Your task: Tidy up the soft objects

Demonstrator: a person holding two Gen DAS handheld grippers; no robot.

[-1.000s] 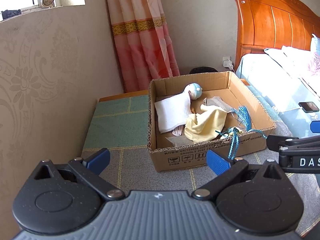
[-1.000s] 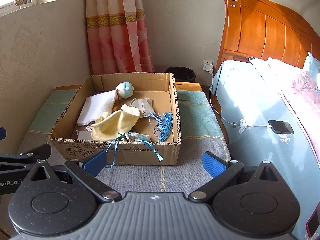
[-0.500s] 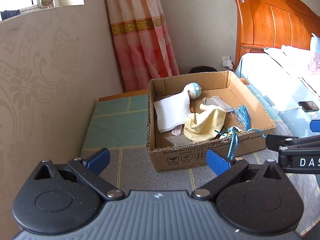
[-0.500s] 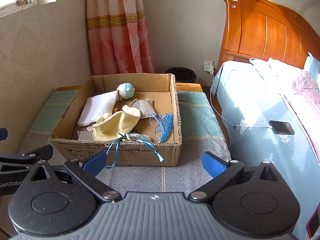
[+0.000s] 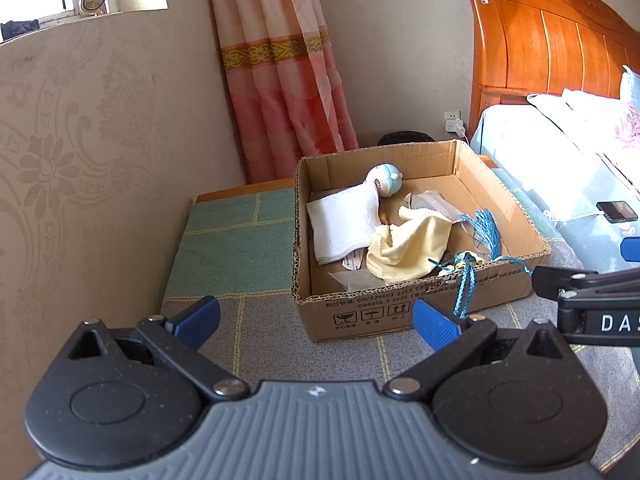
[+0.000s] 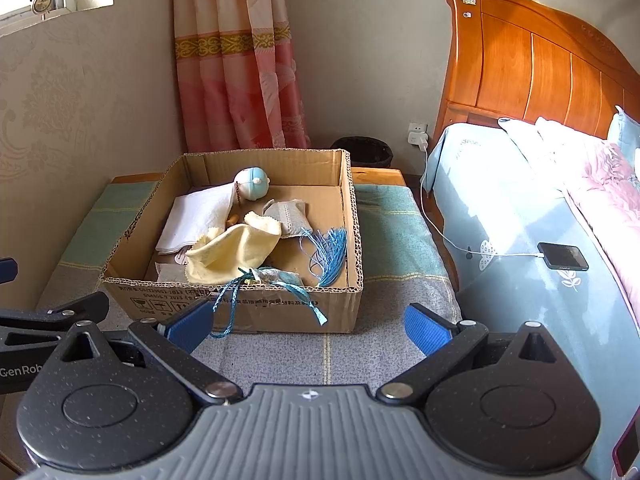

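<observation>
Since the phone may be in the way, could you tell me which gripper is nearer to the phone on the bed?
Right. The right gripper sits on the bed's side of the box, nearer the phone; the left gripper is farther, toward the wall.

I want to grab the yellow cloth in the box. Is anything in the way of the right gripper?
Yes. The cardboard box's near wall stands between the open right gripper and the yellow cloth. A blue cord hangs over that wall too. From above, nothing visible covers the cloth.

phone (image 6: 563,255) on bed (image 6: 520,208) — curtain (image 6: 236,56) behind
</observation>
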